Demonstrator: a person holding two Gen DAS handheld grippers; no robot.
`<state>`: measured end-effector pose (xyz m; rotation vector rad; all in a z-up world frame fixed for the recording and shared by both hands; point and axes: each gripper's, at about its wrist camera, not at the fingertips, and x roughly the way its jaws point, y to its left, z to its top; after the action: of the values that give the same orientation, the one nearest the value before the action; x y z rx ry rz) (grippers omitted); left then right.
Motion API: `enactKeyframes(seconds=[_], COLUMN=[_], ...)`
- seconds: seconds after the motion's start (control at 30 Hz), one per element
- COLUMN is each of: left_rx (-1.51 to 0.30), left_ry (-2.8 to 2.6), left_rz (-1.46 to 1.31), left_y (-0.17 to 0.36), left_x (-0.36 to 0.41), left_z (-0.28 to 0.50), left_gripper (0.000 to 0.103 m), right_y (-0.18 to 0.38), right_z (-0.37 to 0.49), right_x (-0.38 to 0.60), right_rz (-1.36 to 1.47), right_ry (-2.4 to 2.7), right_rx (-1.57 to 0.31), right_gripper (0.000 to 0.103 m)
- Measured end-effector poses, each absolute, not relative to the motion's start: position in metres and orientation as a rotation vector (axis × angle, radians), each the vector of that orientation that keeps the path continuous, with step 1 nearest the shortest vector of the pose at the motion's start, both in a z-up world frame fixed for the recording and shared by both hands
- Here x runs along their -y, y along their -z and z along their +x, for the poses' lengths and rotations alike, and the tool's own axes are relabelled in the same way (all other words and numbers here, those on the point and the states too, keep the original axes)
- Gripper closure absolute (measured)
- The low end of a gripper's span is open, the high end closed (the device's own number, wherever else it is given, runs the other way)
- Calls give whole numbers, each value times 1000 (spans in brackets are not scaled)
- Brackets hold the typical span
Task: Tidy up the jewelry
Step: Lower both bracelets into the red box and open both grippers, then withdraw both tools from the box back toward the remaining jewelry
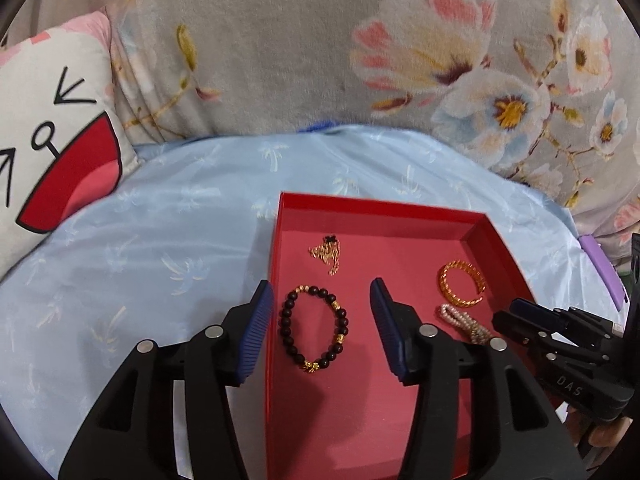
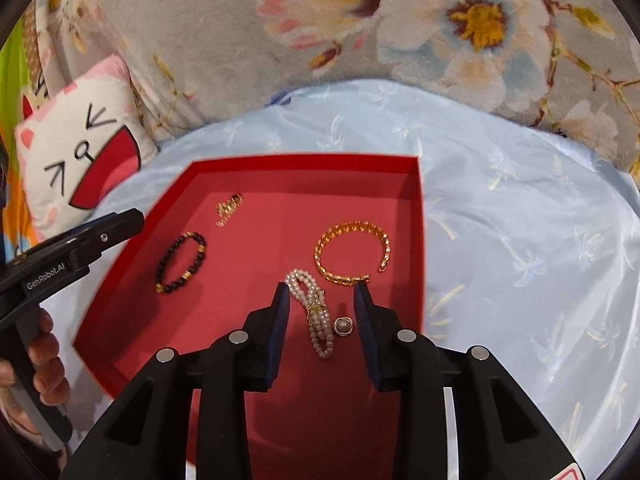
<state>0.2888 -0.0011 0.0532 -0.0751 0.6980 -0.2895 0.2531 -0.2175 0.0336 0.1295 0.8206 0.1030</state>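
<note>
A red tray (image 1: 380, 212) (image 2: 304, 158) lies on a pale blue cloth. Inside it rest a dark bead bracelet (image 1: 316, 326) (image 2: 180, 262), a small gold chain (image 1: 326, 254) (image 2: 229, 208), a gold cuff bangle (image 1: 462, 282) (image 2: 352, 252), a pearl bracelet (image 1: 464, 320) (image 2: 316, 312) and a pearl ring (image 2: 343, 326). My left gripper (image 1: 322, 296) is open, its fingers standing either side of the bead bracelet without touching it. My right gripper (image 2: 322, 294) is open above the pearl bracelet and the ring, pads clear of both.
A white cartoon-face cushion (image 1: 52, 136) (image 2: 80, 156) leans at the left. A grey floral blanket (image 1: 280, 40) (image 2: 360, 20) rises behind the cloth. A purple object (image 1: 602, 268) lies past the tray's right side. A hand (image 2: 40, 364) holds the left gripper's handle.
</note>
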Motion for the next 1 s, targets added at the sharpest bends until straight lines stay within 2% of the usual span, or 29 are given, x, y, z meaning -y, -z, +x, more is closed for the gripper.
enactKeyframes(seconds=[0.13, 0.23, 0.43, 0.57, 1.0], left_rx=[-666, -648, -659, -670, -770], left_ry=[286, 275, 263, 261, 249], left_rz=[-86, -71, -13, 20, -7], left_y=[-71, -75, -64, -50, -1], left_x=[-12, -21, -32, -34, -43], left_z=[268, 246, 193, 159, 103], left_gripper=[44, 43, 40, 33, 33], right_y=[-58, -69, -63, -53, -11], right_z=[224, 193, 132, 97, 38], right_x=[226, 233, 231, 225, 195], right_rz=[118, 100, 67, 76, 160], right_ry=[-96, -93, -99, -118, -203], right_rx=[-787, -776, -806, -824, -923], right_gripper=[68, 62, 61, 61, 61])
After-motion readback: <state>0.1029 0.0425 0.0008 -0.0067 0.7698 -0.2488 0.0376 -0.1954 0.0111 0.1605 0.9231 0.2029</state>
